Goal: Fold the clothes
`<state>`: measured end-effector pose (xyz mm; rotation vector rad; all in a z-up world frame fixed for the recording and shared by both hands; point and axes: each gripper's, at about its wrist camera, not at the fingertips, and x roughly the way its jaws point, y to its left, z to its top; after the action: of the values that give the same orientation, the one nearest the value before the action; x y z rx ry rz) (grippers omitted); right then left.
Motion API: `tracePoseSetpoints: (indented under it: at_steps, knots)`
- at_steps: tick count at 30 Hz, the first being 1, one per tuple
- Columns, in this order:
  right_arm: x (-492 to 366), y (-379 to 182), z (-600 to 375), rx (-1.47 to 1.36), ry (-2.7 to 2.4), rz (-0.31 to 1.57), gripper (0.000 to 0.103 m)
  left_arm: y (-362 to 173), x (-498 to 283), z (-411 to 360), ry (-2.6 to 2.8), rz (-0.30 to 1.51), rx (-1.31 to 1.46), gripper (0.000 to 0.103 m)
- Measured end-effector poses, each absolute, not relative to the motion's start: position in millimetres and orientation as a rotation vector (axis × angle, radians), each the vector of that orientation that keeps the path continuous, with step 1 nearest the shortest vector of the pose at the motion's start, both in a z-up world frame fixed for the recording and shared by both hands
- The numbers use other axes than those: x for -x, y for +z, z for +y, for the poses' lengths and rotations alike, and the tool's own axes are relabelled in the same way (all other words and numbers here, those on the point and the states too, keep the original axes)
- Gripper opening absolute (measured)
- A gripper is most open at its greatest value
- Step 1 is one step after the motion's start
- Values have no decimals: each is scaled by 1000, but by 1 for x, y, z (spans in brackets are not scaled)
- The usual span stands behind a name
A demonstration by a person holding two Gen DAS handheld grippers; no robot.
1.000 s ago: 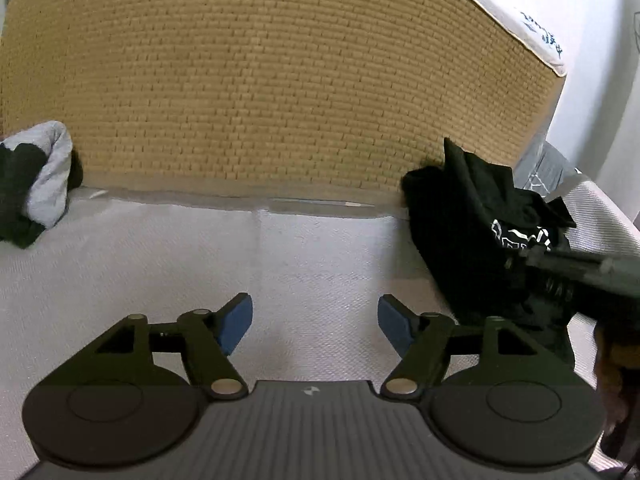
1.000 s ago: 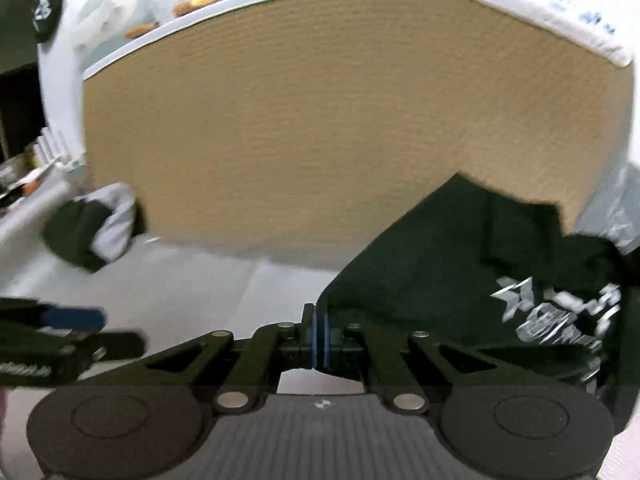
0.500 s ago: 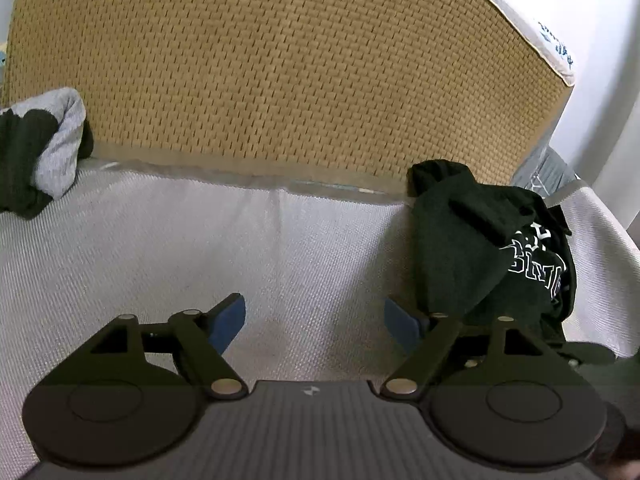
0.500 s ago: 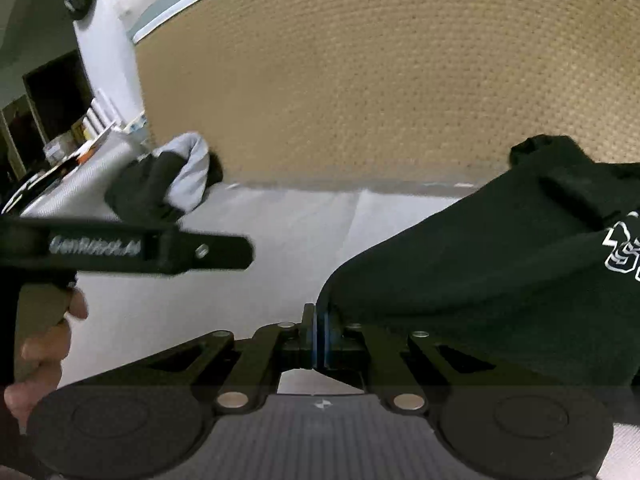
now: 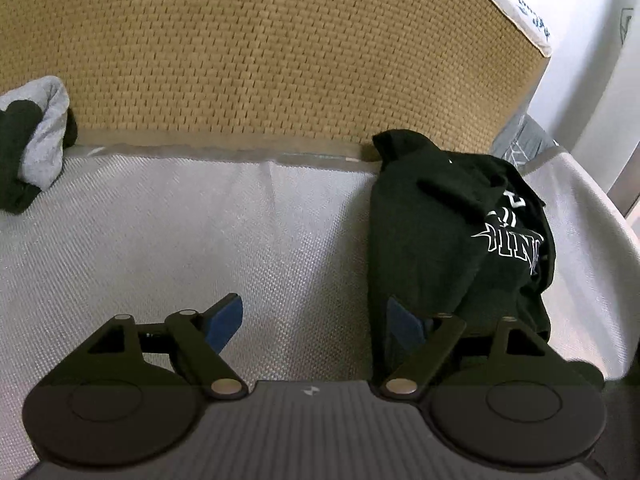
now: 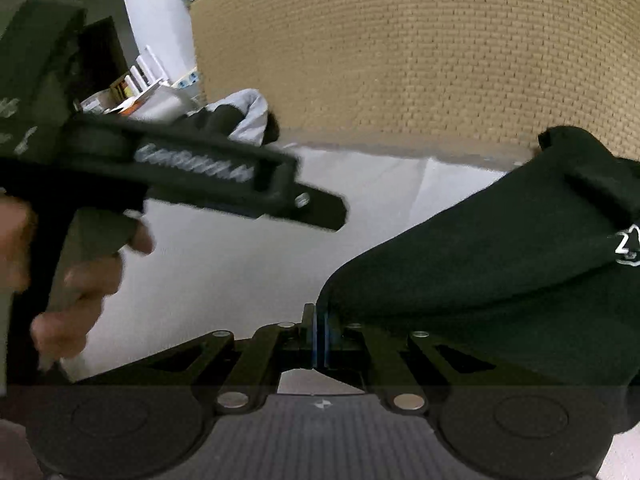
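The left gripper (image 6: pixel 320 210) and hand (image 6: pixel 76 276) are blurred in the right wrist view. The black shirt (image 6: pixel 500 264) is cut off at the right edge.

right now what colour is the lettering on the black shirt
White outline lettering on the black shirt, clearest in the left wrist view.

A garment with lettering (image 5: pixel 460 240) lies on the mattress cover (image 5: pixel 200 240) at the right of the left wrist view, its far end touching the foot of the upright woven panel (image 5: pixel 280 48) behind it. A second bundle of clothes (image 5: pixel 32 140) lies far to the left, also against that panel, well apart from the first. The left tool (image 5: pixel 316 316) hangs near the lettered garment's left edge, which lies before its right finger. In the right wrist view, the right tool (image 6: pixel 320 336) sits at that garment's near corner, with the left tool to its left.
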<state>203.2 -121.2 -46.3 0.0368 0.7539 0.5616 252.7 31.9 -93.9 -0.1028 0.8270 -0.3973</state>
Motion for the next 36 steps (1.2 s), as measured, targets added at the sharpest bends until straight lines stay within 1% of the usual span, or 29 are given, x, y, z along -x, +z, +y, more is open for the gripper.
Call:
tracePoseSetpoints:
  at_steps: [10, 16, 22, 23, 27, 32, 36]
  knots:
    - [-168, -51, -107, -3, 610, 775, 4, -111, -261, 13, -479, 882, 104, 79]
    - [-153, -52, -99, 39, 648, 775, 4, -116, -261, 2, -491, 883, 74, 70]
    - [-143, -55, -96, 63, 694, 785, 4, -117, -259, 0, -517, 907, 42, 68]
    - [-140, -56, -95, 73, 705, 782, 4, -117, -259, 0, -525, 915, 35, 64]
    - [-136, -61, -96, 78, 732, 789, 4, -117, -253, -3, -546, 929, -16, 60]
    - [-128, -64, -95, 108, 766, 796, 4, -115, -242, 1, -549, 934, -52, 60]
    - [-124, -67, -95, 118, 781, 799, 4, -115, -238, 7, -531, 961, -25, 60]
